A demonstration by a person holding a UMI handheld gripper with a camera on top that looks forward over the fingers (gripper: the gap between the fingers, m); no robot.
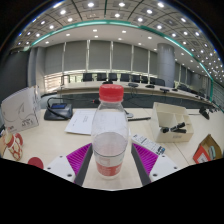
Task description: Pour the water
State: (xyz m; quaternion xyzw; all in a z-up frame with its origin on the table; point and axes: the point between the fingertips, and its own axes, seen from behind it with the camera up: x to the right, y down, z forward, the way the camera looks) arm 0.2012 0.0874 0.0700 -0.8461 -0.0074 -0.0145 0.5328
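One bottle [110,135] fills the middle of your view, clear plastic with a red cap [111,95], upright between the two fingers of your tool [110,165]. The purple pads [72,157] sit close against its lower sides, left and right, and no gap shows on either side, so the tool looks to be holding the bottle. A red band shows near the bottle's base, low between the fingers. Whether the bottle's foot rests on the tabletop [150,128] or is lifted off it, you cannot tell from here.

Beyond the bottle the pale tabletop stretches away to its far edge, where a row of dark chairs [110,77] stands under tall windows. Left of the bottle lie some white papers [80,122], and further left a dark object [57,108] sits near a white board [20,105] propped at an angle. At your near left a small red thing [36,162] rests just beside the left finger, close enough to mind.

To the right, a pen or similar dark stick [138,119] lies just past the bottle's shoulder, and further right a pale box [172,122] holds something dark. At the far right an orange-brown packet [208,150] lies near the tabletop's edge.

The freest stretch of tabletop is straight ahead past the bottle, between the papers and the box.
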